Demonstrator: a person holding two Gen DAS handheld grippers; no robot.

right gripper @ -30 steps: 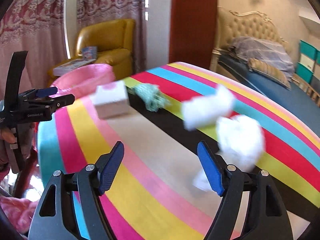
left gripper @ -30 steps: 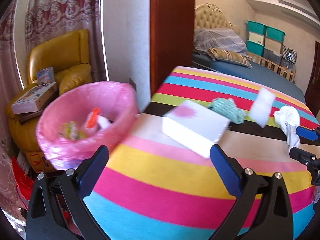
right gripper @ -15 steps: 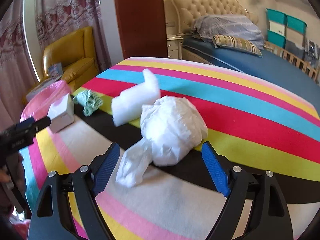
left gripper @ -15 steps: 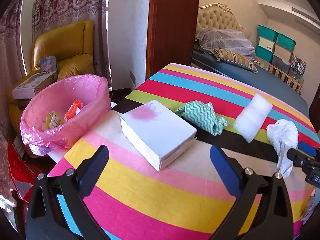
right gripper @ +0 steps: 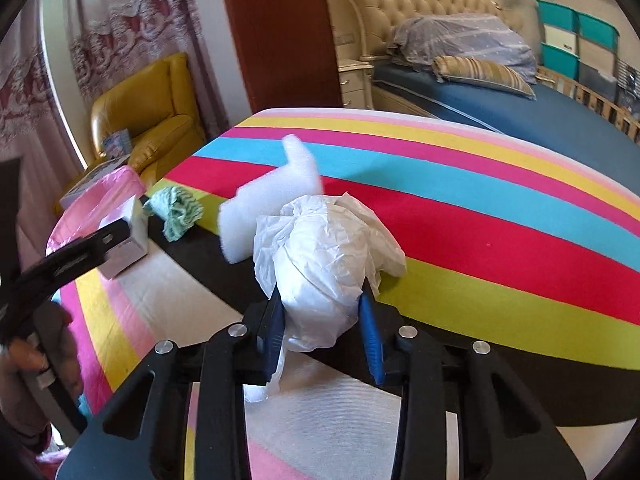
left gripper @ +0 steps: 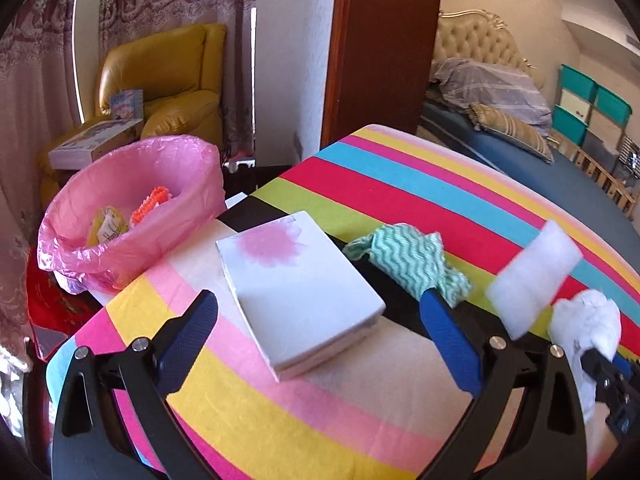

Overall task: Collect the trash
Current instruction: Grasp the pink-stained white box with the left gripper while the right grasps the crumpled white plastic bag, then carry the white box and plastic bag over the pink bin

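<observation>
Four pieces of trash lie on the striped tablecloth [left gripper: 400,184]: a white box [left gripper: 304,292] with a pink flower print, a crumpled green-and-white cloth [left gripper: 412,264], a white foam block [left gripper: 532,280] and a crumpled white plastic bag [right gripper: 324,264]. The right gripper [right gripper: 324,332] has its blue pads pressed against both sides of the plastic bag, holding it low over the dark stripe of the cloth; whether the bag's loose tail touches the table is hard to tell. The foam block sits just behind the bag, touching or nearly touching it, with the green cloth further to the left.

The left gripper [left gripper: 316,344] is spread wide, holding nothing, its fingers flanking the near end of the white box without touching it. The box lies flat, its far corner pointing at the pink-lined bin [left gripper: 120,240], which stands just beside the table's left edge. Inside the bin are a yellow wrapper [left gripper: 106,228] and an orange frilly item [left gripper: 154,202]. A yellow armchair [left gripper: 168,80] with boxes on it stands behind the bin, and a bed [right gripper: 500,96] fills the background.
</observation>
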